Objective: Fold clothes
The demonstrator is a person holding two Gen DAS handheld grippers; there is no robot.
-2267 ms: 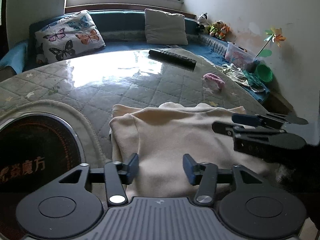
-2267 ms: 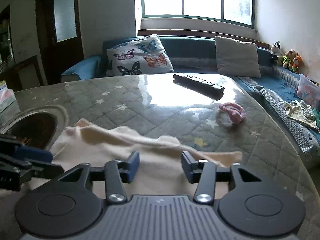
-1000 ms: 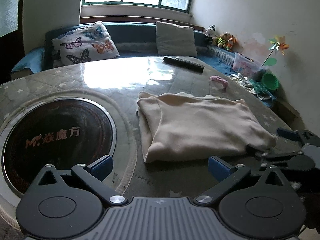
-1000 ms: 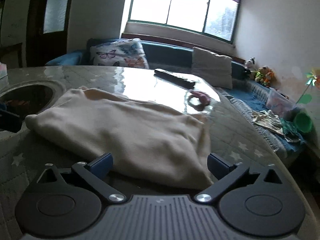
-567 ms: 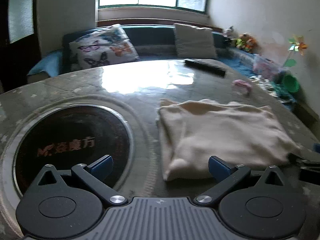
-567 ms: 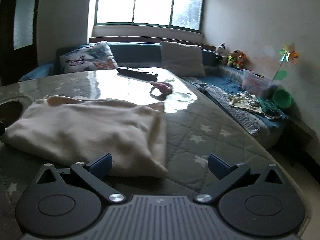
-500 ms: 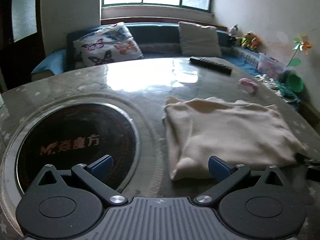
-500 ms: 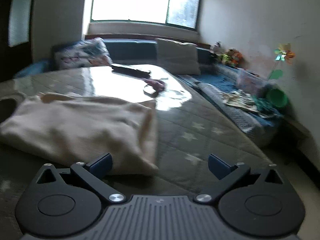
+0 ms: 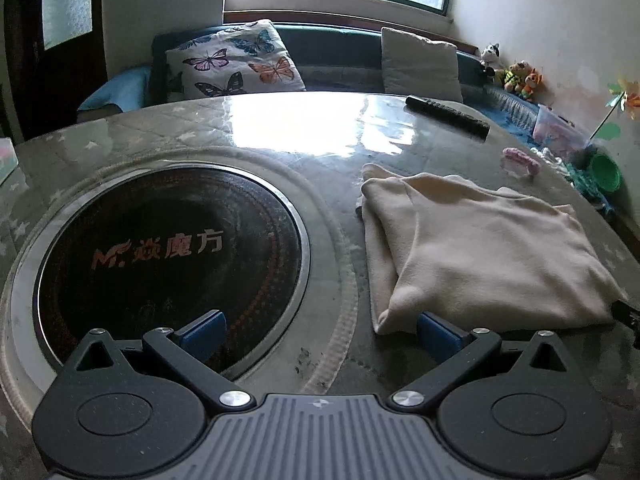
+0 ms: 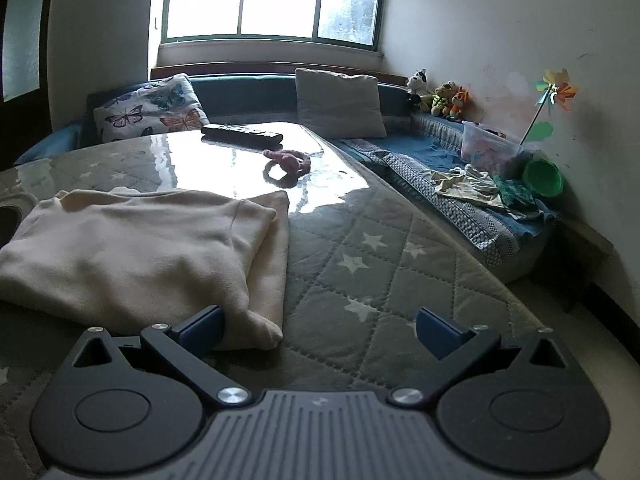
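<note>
Both tools spread, empty, left tool [image 9: 318, 334] and right tool [image 10: 318, 330]; cream sweater [image 9: 480, 248] lies folded at right of frame, soft, limp—likely best pinched at near corners.

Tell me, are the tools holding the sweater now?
No, nothing is held. The left tool and right tool are both open, and the folded sweater lies free on the table.

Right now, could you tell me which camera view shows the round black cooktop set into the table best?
The left wrist view: the cooktop fills its left half, with the whole ring and printed logo visible beside the folded cream garment. The right wrist view catches only a dark sliver of it at the left edge, beyond the garment.
</note>
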